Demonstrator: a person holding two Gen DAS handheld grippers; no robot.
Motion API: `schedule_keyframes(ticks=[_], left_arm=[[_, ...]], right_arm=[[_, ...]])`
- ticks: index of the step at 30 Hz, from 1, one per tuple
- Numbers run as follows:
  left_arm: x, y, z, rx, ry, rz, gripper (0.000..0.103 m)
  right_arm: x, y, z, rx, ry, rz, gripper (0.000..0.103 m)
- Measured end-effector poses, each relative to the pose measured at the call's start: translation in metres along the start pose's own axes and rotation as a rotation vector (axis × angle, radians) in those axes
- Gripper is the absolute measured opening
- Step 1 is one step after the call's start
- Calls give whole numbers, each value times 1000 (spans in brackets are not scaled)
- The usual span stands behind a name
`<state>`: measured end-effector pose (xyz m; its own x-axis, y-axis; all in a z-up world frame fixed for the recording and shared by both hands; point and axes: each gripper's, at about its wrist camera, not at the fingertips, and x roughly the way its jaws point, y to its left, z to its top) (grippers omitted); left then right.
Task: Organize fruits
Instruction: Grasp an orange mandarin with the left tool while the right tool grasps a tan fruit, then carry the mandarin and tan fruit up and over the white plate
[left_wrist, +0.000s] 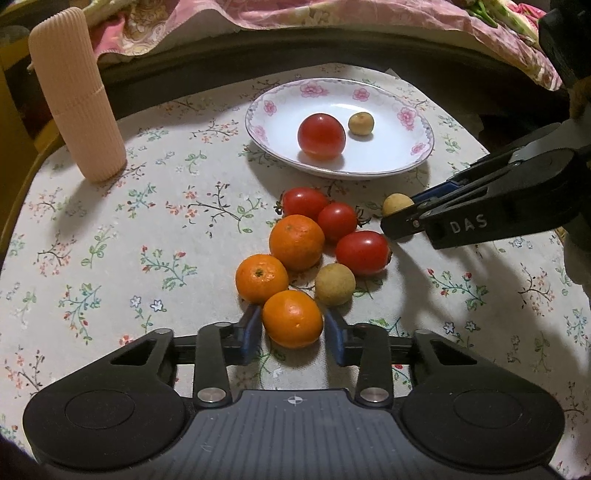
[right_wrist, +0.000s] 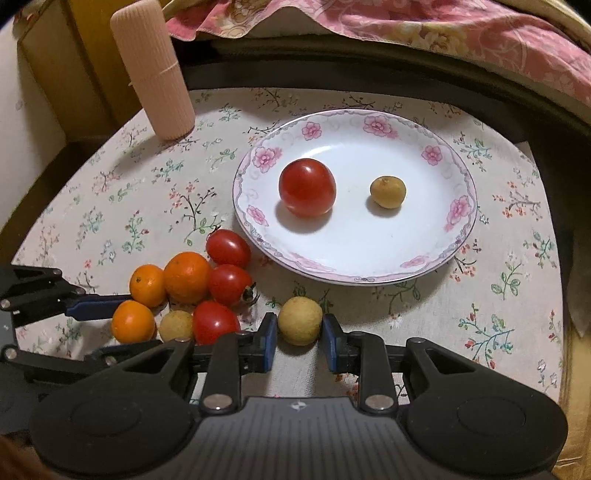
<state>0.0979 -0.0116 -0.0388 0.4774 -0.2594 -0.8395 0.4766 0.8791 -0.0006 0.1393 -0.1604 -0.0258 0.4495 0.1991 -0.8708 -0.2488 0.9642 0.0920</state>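
On the floral tablecloth, a pile of oranges, red tomatoes (left_wrist: 364, 253) and a tan longan (left_wrist: 335, 284) lies in front of a white flowered plate (left_wrist: 369, 170) (right_wrist: 354, 278). The plate holds one tomato (right_wrist: 307, 187) and one small longan (right_wrist: 388, 192). My left gripper (left_wrist: 292, 313) (right_wrist: 125, 326) is shut on the nearest orange (left_wrist: 292, 319), which rests on the cloth. To the right of the pile, my right gripper (right_wrist: 299, 319) (left_wrist: 399, 213) is shut on a loose longan (right_wrist: 299, 320), also on the cloth, just before the plate's near rim.
A tall ribbed pink cylinder (left_wrist: 77, 96) (right_wrist: 153, 70) stands at the back left of the table. Pink patterned fabric (right_wrist: 443, 33) lies beyond the table's dark curved far edge. Bare cloth stretches to the left of the fruit pile and right of the plate.
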Motion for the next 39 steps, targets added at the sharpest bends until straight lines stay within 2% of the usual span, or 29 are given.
schedule_keyframes(ticks=[10,18,26,39], left_arm=[[-6,-5,-3,10,10,-10,42],[-5,-18,-5,29,28,-41,42],[-4,-30,-5,62,39,-32,43],[-4,-36,-5,89,51,-8,41]], right_arm=[[-5,8,-5,-6,16,20,29],[-20,4,-30,0,23,9,29],[-25,-3,-38,41,5,-8,29],[-28,-4,-43,18,10,-2,29]])
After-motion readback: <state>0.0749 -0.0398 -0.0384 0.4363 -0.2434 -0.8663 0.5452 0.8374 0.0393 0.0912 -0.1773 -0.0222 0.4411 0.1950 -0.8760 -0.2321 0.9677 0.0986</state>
